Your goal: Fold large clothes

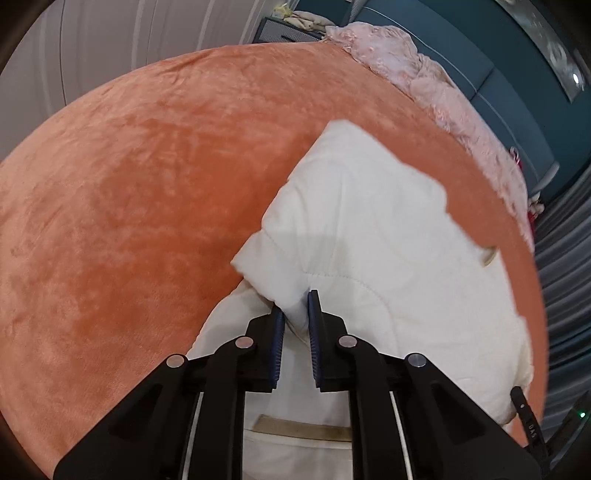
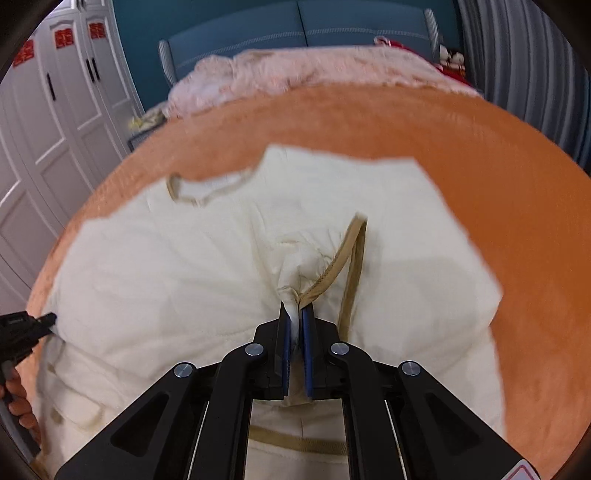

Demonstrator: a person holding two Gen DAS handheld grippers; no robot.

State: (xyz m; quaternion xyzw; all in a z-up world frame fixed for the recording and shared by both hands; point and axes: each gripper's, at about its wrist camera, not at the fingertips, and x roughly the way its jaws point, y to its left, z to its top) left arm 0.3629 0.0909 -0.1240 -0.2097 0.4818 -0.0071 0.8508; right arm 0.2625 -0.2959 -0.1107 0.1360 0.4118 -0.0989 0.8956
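Observation:
A large cream quilted garment [image 1: 373,236] with tan trim lies spread on an orange velvet bed cover [image 1: 129,192]. In the left wrist view my left gripper [image 1: 295,306] pinches a raised fold of the cream cloth between its blue pads. The right wrist view shows the same garment [image 2: 192,266] with its tan-edged neckline [image 2: 192,195] towards the far side. My right gripper [image 2: 294,314] is shut on a bunched piece of cloth where a tan trim strip [image 2: 351,258] loops up. The left gripper [image 2: 44,321] touches the garment's left edge in that view.
A pink fluffy blanket [image 1: 424,77] lies crumpled at the head of the bed against a blue headboard [image 2: 295,33]. White wardrobe doors [image 2: 55,122] stand left of the bed. Grey curtains [image 2: 524,62] hang on the right. A hand [image 2: 18,402] shows at the lower left.

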